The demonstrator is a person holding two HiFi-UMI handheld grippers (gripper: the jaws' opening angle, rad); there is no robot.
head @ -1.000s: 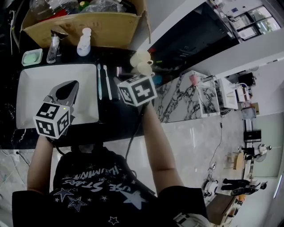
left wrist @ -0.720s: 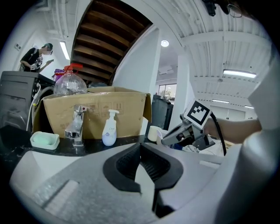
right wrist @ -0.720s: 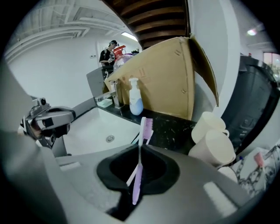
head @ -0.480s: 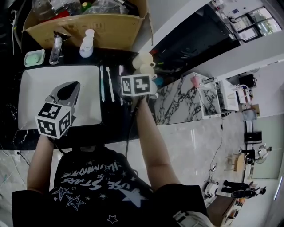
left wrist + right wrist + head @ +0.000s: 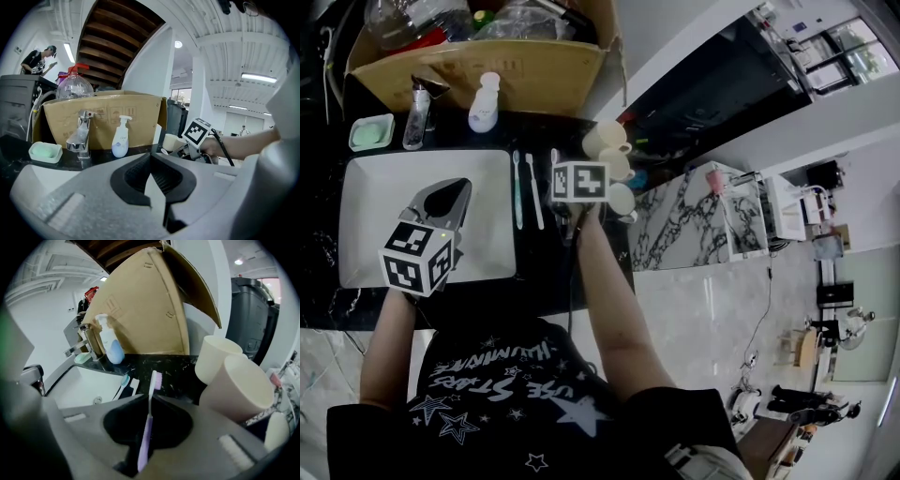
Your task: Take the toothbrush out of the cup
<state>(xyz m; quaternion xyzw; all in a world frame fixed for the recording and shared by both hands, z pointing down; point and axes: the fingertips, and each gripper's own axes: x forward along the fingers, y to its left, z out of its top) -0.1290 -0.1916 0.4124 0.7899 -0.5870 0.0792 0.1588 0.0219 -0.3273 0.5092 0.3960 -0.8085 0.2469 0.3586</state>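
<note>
A purple toothbrush point(image 5: 151, 416) is clamped between the jaws of my right gripper point(image 5: 149, 399). Its bristle head point(image 5: 157, 378) sticks out past the fingertips, over the black counter. In the head view the right gripper point(image 5: 562, 171) hangs beside three cream cups point(image 5: 616, 167), just left of them. In the right gripper view the nearest cup point(image 5: 240, 386) and another cup point(image 5: 216, 357) lie to the right of the brush. My left gripper point(image 5: 460, 186) hovers over the white sink point(image 5: 380, 192), shut and empty.
A teal toothbrush point(image 5: 517, 187) and a white one point(image 5: 534, 192) lie on the counter between the sink and the cups. A faucet point(image 5: 416, 103), a soap bottle point(image 5: 483, 103), a green soap dish point(image 5: 369, 133) and a cardboard box point(image 5: 487, 66) stand behind the sink.
My right gripper has moved further from the person and sunk toward the counter, rolling as it went, with the purple toothbrush still in it. The left gripper has stayed put.
</note>
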